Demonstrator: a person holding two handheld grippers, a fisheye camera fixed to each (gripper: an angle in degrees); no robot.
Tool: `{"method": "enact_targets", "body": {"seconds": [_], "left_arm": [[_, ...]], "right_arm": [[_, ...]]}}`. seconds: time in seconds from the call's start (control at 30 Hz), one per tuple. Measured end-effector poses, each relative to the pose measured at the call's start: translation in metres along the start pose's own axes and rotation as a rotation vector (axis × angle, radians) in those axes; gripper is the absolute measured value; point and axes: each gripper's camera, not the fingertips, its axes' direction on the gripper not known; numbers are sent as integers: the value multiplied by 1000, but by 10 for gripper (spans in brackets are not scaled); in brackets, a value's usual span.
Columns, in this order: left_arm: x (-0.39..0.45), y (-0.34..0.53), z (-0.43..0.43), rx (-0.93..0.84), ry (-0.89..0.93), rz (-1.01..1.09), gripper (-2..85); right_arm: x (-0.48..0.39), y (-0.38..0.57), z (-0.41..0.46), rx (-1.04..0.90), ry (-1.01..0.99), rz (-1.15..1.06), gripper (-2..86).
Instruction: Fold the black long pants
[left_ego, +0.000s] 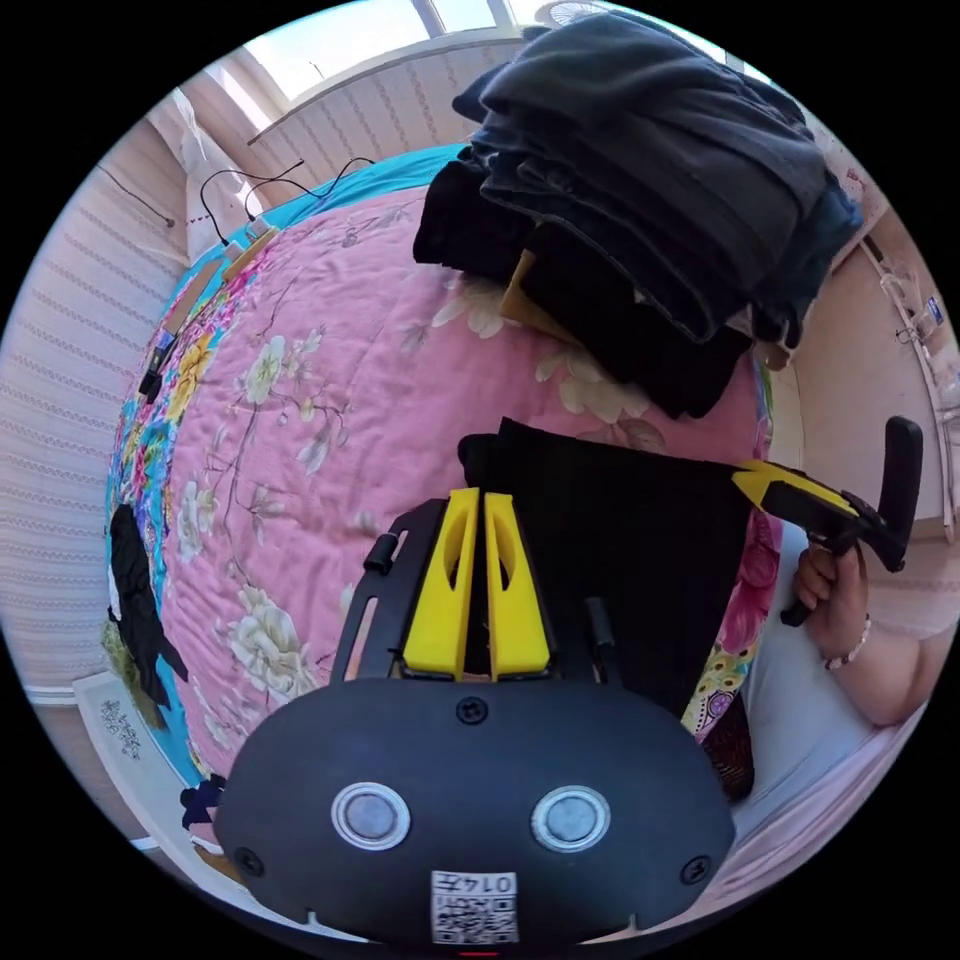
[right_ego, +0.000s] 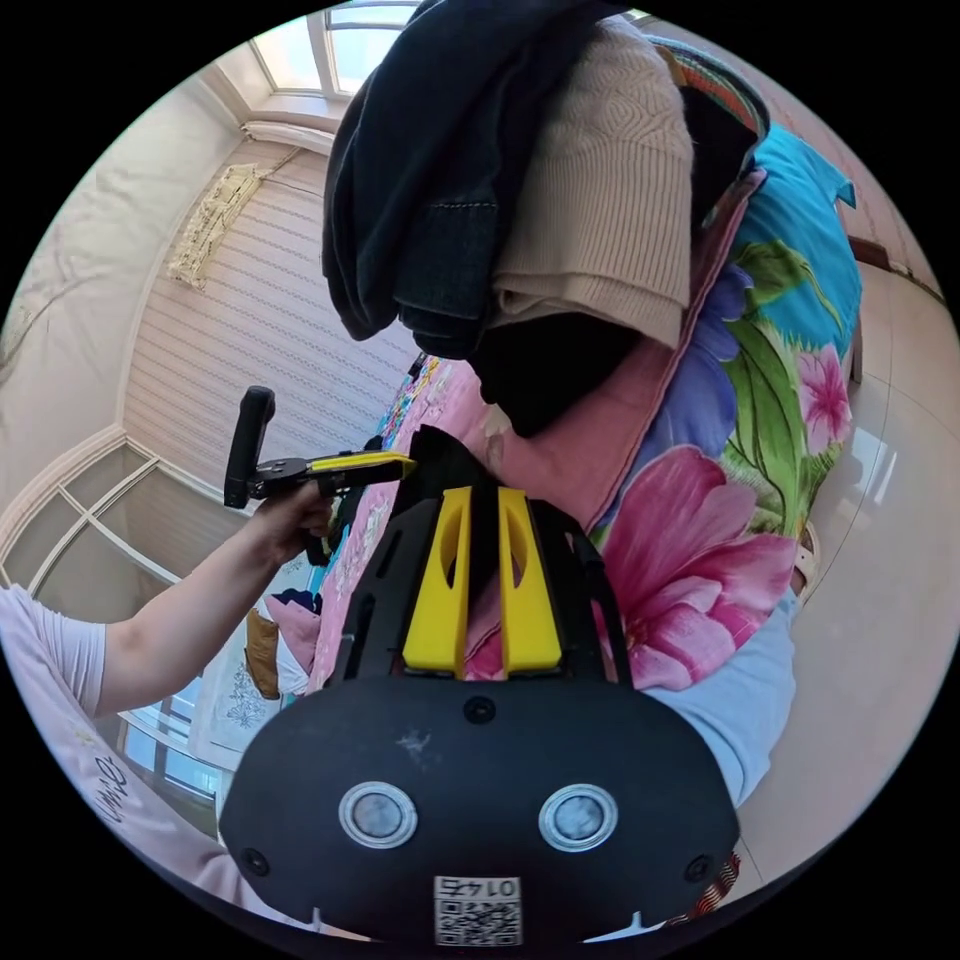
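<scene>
— Left gripper (left_ego: 483, 500)?
— Yellow jaws nearly together, clamped on one edge of the black long pants (left_ego: 640, 560).
— And the right gripper (right_ego: 483, 500)?
— Same narrow pinch, nipping the opposite edge of the black cloth; seen from the left gripper view, tip pressed to the far edge, held in a hand (left_ego: 835, 590).
— Look of the pants?
— Plain matte black, folded into a flat slab, stretched between both tongs, lying near the edge of the pink floral quilt (left_ego: 330, 370).
— Beyond?
— Stack of folded dark clothes (left_ego: 650, 180) just behind.
— Any writing?
— Small tag under each camera, too small to make out.
</scene>
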Motion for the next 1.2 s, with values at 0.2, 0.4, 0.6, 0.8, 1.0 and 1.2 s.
{"method": "enact_targets", "body": {"seconds": [0.2,0.4,0.6,0.8,1.0,1.2], "left_arm": [[0,-4,-5,-16,-48,5,14],[11,-14,12,-36,-43,41,58],[1,-21,31,-54,-35,-10,43],[-2,-15,15,-14,-51,32,-7],[-27,-4,-4,27,3,-50,-9],[-26,4,13,3,4,-43,0]], "right_arm": [[3,0,2,-1,-30,12,28],[3,-1,5,-20,-9,14,16],[3,-2,4,-26,-6,10,14],[3,-1,-1,-18,-9,2,13],[3,1,-13,26,-43,-20,12],[4,0,-18,18,-39,-8,10]]}}
